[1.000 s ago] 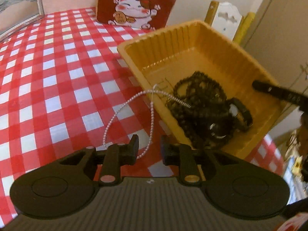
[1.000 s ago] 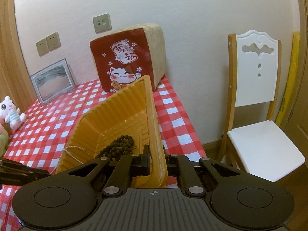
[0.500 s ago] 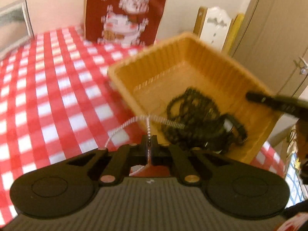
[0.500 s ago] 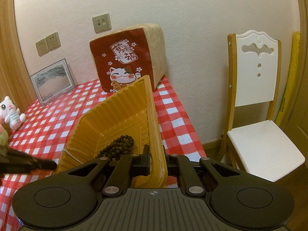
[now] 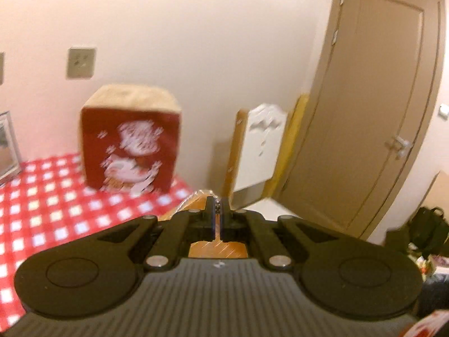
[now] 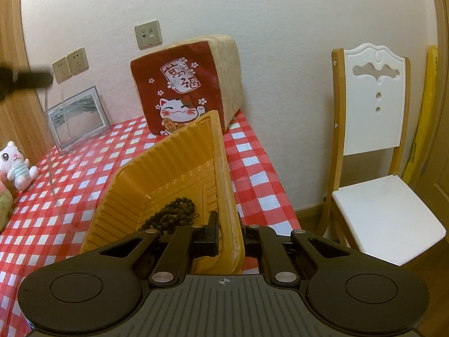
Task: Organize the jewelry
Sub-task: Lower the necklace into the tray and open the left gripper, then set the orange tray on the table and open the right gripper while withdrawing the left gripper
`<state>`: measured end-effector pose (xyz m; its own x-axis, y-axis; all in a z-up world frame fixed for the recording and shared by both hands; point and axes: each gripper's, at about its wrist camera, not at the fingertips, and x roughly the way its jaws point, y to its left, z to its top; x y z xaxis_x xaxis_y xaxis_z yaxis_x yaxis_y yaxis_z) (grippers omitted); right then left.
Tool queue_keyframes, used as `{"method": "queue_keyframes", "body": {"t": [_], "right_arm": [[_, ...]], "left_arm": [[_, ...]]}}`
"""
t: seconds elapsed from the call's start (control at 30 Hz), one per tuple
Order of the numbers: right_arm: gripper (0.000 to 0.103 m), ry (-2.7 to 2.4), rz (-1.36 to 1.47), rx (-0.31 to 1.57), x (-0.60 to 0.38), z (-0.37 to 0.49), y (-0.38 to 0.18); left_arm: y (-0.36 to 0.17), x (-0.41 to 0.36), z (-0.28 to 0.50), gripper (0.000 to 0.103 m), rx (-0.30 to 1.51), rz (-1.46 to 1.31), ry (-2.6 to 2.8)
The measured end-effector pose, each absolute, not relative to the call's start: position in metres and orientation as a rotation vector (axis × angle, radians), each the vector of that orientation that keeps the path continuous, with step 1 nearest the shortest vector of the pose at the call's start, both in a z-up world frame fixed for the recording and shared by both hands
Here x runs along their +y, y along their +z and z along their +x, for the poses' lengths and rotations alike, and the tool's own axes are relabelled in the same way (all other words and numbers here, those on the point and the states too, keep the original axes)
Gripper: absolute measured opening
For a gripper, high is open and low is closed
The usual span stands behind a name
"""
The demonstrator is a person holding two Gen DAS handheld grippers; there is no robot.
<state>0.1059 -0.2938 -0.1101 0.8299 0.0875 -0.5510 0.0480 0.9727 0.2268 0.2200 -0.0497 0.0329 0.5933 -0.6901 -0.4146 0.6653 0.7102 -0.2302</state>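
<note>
Though blurred at the upper left of the right wrist view: left gripper point(image 6: 49, 80), pinched narrow on a faint pearl strand point(image 6: 51, 174) dangling over the red checked tablecloth point(image 6: 56, 210), apart from the tray. Lower centre: yellow tray point(image 6: 157, 174), tipped up on one side, dark bead strands point(image 6: 171, 216) lying in its bottom. Just right of those: right gripper point(image 6: 228, 231), clamped tight on the tray's near wall.
</note>
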Motion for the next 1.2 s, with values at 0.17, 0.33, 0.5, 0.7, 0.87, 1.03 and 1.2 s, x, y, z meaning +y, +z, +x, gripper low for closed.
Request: {"method": "queue_keyframes", "body": {"t": [0.17,0.33,0.5,0.7,0.87,1.03,1.2], "right_arm": [[0.008,0.027,0.235,0.593,-0.295,0.106,-0.111],[0.008,0.038,0.232,0.596,-0.297,0.107,-0.113],[0.008,0.049,0.239,0.608,-0.301,0.109,-0.118],[0.008,0.067,0.265,0.627,-0.310,0.113,-0.126],[0.008,0.091,0.299,0.639,-0.321,0.118,-0.136],[0.008,0.110,0.363,0.654,-0.333,0.121,-0.146],[0.017,0.143,0.394,0.710,-0.341,0.125,-0.153]], "left_arm": [[0.043,-0.070,0.226,0.002,0.491,-0.095,-0.809],[0.021,-0.087,0.233,0.003,0.591,-0.094,-0.787],[-0.011,-0.096,0.229,0.023,0.687,-0.055,-0.727],[-0.030,-0.082,0.210,0.037,0.731,-0.035,-0.612],[-0.036,-0.064,0.187,0.046,0.743,0.000,-0.477],[-0.034,-0.044,0.161,0.063,0.734,0.015,-0.343],[-0.029,-0.028,0.136,0.071,0.723,0.025,-0.240]]}}
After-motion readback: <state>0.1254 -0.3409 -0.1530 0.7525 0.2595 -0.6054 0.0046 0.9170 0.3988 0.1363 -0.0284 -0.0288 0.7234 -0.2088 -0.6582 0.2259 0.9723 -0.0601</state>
